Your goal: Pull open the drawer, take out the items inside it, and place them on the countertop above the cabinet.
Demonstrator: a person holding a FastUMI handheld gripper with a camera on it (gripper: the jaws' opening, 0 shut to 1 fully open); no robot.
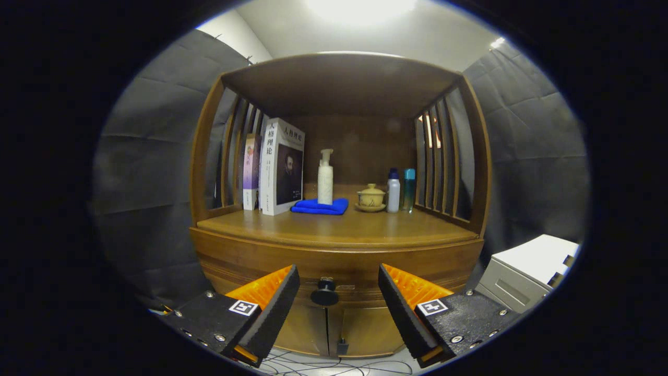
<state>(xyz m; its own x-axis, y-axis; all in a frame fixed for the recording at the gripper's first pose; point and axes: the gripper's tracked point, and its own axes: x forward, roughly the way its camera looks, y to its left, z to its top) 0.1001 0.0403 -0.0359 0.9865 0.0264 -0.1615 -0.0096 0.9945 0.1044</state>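
The gripper (338, 284) faces a wooden cabinet (334, 313), its jaws spread wide apart and holding nothing. The drawer (250, 263) is closed, and its dark round knob (324, 293) sits between the two fingers, a little beyond their tips and touching neither. What lies inside the drawer cannot be seen.

Above the drawer, the counter (339, 225) carries a row of things toward the far side. On the left, two books (274, 167) stand upright against the slatted side. To their right a folded blue cloth (320, 207) lies flat, with a white pump bottle (325, 178) standing on it. Further right is a small lidded cup on a saucer (371, 198), then a white bottle with a dark cap (393, 190) and a teal bottle (409, 189) just beside it.

A pale grey box (527, 271) stands to the right of the cabinet, and thin cables (334, 365) trail on the floor below the cabinet doors.
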